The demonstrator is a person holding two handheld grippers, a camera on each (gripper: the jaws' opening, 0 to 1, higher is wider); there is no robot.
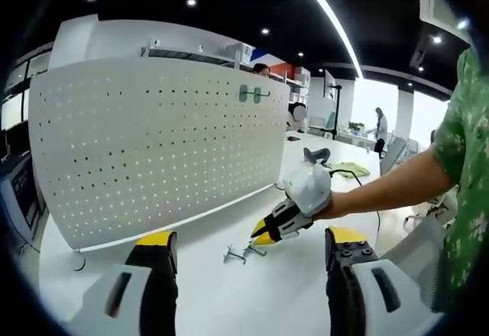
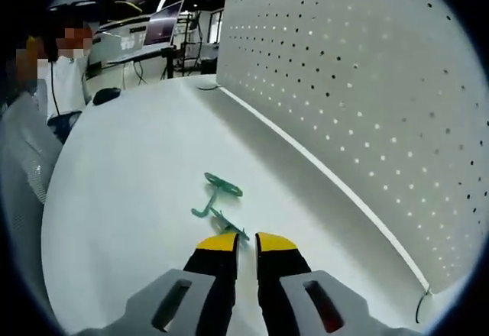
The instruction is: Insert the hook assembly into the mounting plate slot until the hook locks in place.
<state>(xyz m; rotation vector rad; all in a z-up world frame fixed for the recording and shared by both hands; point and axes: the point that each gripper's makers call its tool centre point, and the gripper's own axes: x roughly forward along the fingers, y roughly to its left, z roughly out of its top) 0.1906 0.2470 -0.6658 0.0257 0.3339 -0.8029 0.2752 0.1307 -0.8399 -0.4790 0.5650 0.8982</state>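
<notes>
A white perforated mounting plate (image 1: 153, 145) (image 2: 367, 84) stands upright on the white table. One green hook (image 1: 254, 93) hangs high on it. Two loose hook assemblies (image 1: 243, 254) lie on the table; in the right gripper view they look green (image 2: 218, 192). My right gripper (image 2: 246, 238) (image 1: 263, 234) is low over the table with its jaws almost together. The near hook's end (image 2: 229, 224) reaches its tips, and I cannot tell if it is pinched. My left gripper (image 1: 252, 238) hangs back with its jaws wide apart and nothing between them.
The plate's foot runs along the table (image 2: 137, 198) as a long edge. A person's arm in a green sleeve (image 1: 458, 160) comes in from the right. Cables and a dark object (image 1: 317, 154) lie farther back. People and desks stand beyond.
</notes>
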